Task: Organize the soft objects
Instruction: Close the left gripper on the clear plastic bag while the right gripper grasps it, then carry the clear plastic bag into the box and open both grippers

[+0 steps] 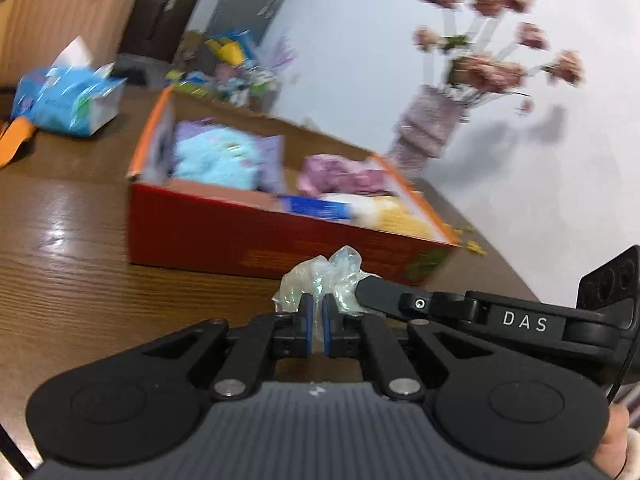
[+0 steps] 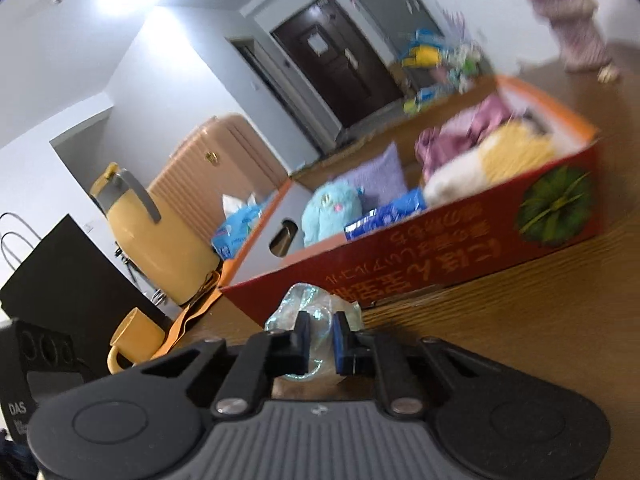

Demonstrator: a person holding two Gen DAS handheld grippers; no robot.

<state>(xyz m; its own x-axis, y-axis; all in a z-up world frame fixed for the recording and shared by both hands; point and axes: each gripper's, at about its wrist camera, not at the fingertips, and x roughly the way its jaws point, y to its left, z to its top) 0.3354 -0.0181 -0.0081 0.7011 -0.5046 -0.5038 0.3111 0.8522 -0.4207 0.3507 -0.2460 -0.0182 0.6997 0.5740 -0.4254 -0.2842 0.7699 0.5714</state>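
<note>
**Two grippers pinch one crumpled plastic wad before the red box**

Two grippers hold the same thing: the left gripper has its blue-padded jaws nearly together on a crumpled clear plastic wrapper, and the right gripper has its jaws closed on that wrapper from the other side; in the left wrist view the right gripper's black finger reaches in from the right and touches the wad.

The wrapper is bunched into a lump with no clear long axis; its bulk rises above the left jaws and spills toward the right; whether it touches the wooden bench cannot be told.

Just beyond the wrapper stands a red cardboard box with orange-edged flaps, open on top, its long side facing the grippers; the right wrist view shows printed characters and a green fruit picture on that side. Inside it lie a light blue plush toy, a lavender pillow, a pink crumpled cloth, a yellow and white plush and a blue packet.

Left of the box sit a blue tissue pack, a yellow kettle, a yellow mug and a black paper bag; behind it, at the wall, stands a vase of pink flowers.
</note>
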